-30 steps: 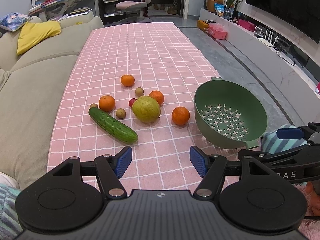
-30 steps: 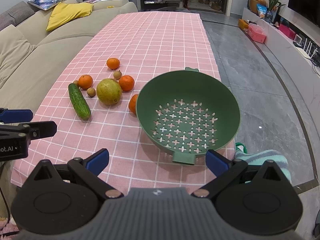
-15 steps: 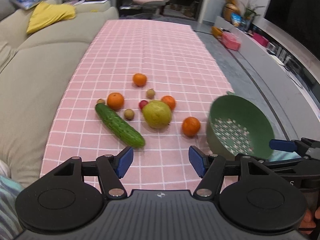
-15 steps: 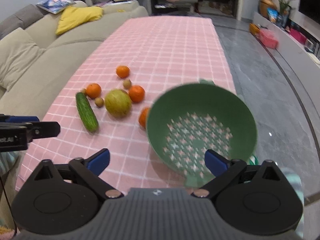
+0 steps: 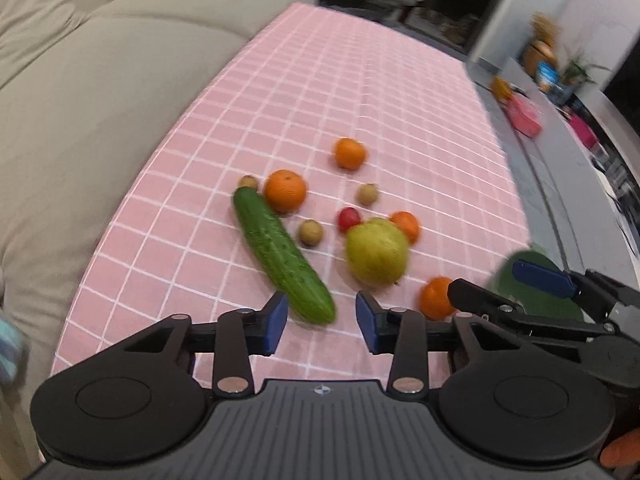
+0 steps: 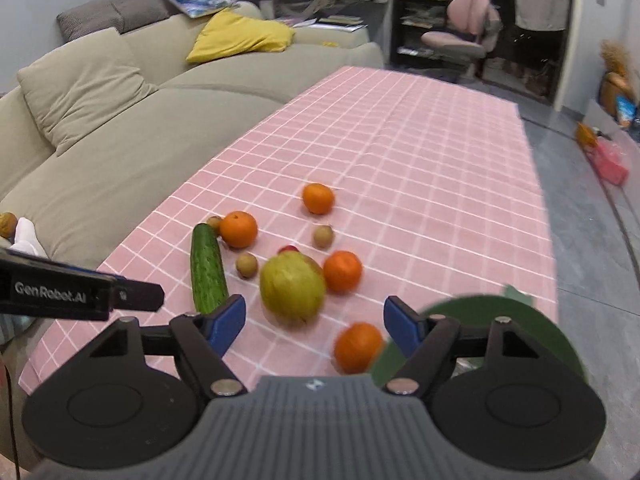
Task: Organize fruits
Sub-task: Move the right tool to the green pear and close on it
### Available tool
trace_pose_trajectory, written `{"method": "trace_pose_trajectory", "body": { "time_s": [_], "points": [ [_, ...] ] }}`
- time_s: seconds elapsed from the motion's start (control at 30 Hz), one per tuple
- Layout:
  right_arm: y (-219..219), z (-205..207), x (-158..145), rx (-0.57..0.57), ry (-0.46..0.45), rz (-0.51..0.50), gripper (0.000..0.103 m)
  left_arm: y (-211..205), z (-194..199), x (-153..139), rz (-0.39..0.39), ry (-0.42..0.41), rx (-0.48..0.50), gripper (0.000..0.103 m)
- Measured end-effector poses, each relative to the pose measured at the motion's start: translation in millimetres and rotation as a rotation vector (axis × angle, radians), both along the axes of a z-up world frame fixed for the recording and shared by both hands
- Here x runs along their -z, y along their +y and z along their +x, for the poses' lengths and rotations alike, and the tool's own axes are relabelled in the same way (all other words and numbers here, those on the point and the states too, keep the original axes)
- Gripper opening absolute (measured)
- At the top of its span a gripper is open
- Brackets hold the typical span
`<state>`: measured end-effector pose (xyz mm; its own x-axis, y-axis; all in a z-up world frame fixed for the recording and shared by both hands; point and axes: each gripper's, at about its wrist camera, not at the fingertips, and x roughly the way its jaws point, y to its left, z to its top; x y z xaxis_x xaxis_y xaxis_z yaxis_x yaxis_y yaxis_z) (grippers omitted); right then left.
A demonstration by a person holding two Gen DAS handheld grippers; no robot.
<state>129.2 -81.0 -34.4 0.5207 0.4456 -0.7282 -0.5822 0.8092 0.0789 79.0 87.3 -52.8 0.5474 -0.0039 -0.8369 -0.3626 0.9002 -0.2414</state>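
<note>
A green cucumber [image 5: 280, 252] lies on the pink checked cloth with its near end just ahead of my left gripper [image 5: 322, 322]. The left jaws are closing, and the pads are clear of the cucumber. A yellow-green pear-like fruit [image 6: 292, 288] and an orange [image 6: 358, 346] sit in front of my right gripper [image 6: 316, 326]. Its jaws are closing too, with nothing pressed between them. Other oranges [image 5: 285, 190], small brown fruits [image 5: 310, 232] and a small red fruit [image 5: 349, 218] lie scattered around. The green colander [image 6: 472, 306] stands at the lower right, partly hidden by the right gripper.
A beige sofa [image 6: 120, 152] with a yellow cushion [image 6: 240, 36] runs along the table's left side. Grey floor [image 6: 592, 240] drops away past the cloth's right edge. The far half of the pink cloth [image 6: 400, 120] holds no objects.
Both views have swung left from the colander towards the fruit, so the colander now sits at the right edge. Both pairs of jaws stand narrower, the left much more so.
</note>
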Motion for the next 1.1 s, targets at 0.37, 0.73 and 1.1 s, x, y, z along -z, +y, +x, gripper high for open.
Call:
{"method": "trace_pose_trajectory", "body": {
  "time_s": [0.37,0.73,1.1],
  "points": [
    [56.3,43.7,46.7,-0.078,0.067,-0.106,0.07,37.4,40.1,47.8,-0.099,0.067,-0.145,0.039],
    [74.1,61.1,69.9,-0.062,0.121,-0.121,0.07,44.1,56.4,74.3,-0.127,0.103,-0.223,0.058],
    [84.3,63.6,78.0,-0.057,0.126,-0.16,0.062,35.1,71.4,82.1,-0.118,0.098,-0.207,0.05]
  ]
}}
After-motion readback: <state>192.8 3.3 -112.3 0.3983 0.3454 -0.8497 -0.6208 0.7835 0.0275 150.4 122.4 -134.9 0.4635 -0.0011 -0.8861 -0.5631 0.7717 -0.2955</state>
